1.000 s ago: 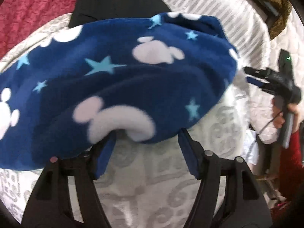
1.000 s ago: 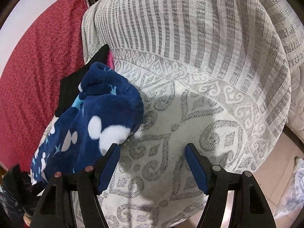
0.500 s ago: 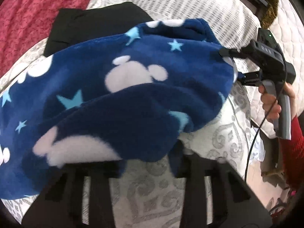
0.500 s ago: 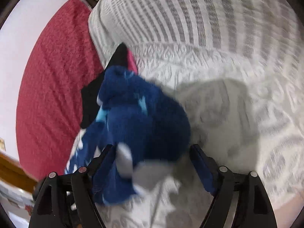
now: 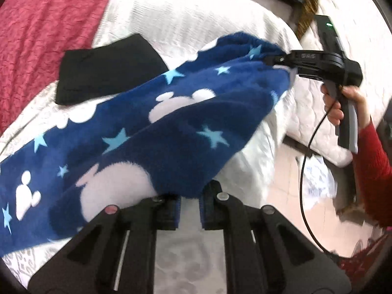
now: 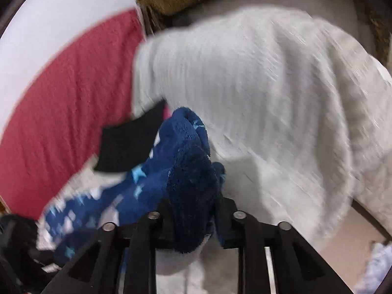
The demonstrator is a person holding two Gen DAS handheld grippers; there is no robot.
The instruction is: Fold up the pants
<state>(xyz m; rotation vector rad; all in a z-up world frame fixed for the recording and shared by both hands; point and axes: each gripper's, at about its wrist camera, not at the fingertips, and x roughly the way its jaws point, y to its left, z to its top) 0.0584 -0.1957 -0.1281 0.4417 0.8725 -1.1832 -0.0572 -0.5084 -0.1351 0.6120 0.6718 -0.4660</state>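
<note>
The pants (image 5: 171,127) are dark blue fleece with white mouse heads and light blue stars, stretched over a white patterned cover (image 5: 196,24). My left gripper (image 5: 189,208) is shut on the near edge of the pants. My right gripper (image 5: 281,61) shows in the left wrist view at the far right, shut on the other end of the same edge. In the right wrist view the pants (image 6: 186,171) bunch between the closed fingers of my right gripper (image 6: 193,223), lifted off the cover (image 6: 269,98).
A folded black garment (image 5: 107,73) lies on the cover behind the pants, also in the right wrist view (image 6: 127,147). A red bedspread (image 5: 44,24) lies to the left. The cover's edge drops to a pale floor (image 5: 306,183) on the right.
Both grippers went from open beside the pants to shut on the pants' edge. The held edge has risen off the cover and the views have tilted up.
</note>
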